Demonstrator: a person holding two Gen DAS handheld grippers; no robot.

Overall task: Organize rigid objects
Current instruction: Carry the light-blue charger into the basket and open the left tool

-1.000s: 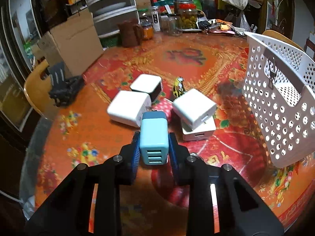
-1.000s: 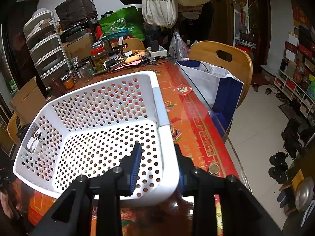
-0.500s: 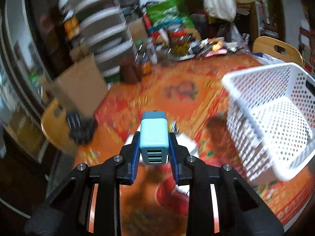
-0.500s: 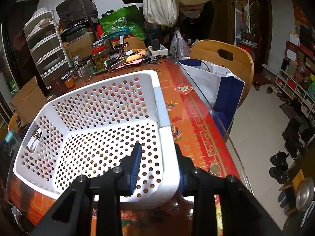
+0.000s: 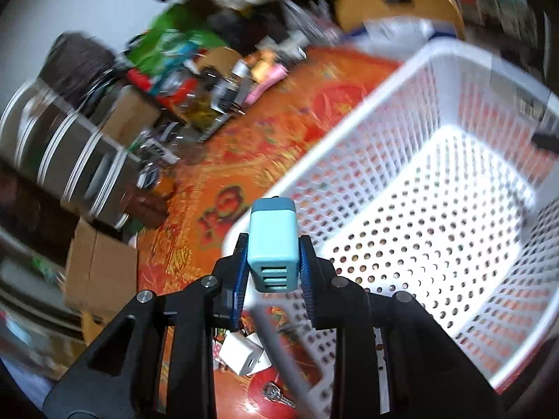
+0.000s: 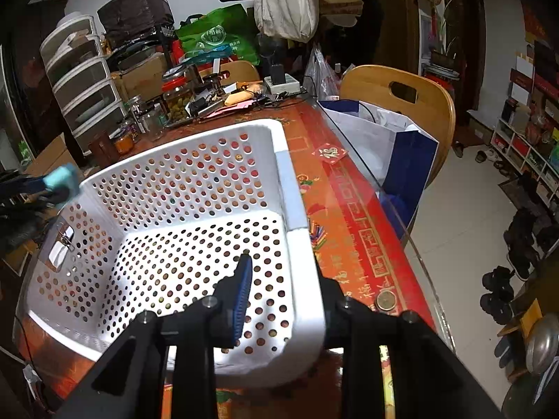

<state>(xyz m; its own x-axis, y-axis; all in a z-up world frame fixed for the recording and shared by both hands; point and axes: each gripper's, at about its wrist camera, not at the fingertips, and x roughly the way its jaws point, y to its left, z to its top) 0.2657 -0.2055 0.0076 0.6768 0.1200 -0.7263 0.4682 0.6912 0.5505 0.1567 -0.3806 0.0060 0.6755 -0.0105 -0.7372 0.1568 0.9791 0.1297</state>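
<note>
Right now, by part:
Left gripper (image 5: 274, 262): its blue pads were clamped on both sides of a light blue charger (image 5: 273, 246), port end toward the camera.
Charger's place: it was held in the air just above the near rim of the white basket (image 5: 450, 56); the right wrist view showed it (image 6: 63, 178) at the basket's left edge.
Right gripper (image 6: 283, 289): it gripped the basket's near wall (image 6: 304, 307), one finger inside and one outside.
Basket: it sat on the red patterned table (image 6: 353, 216), with nothing in it.
Left behind: white chargers (image 5: 242, 354) lay on the table below the left gripper, outside the basket.
</note>
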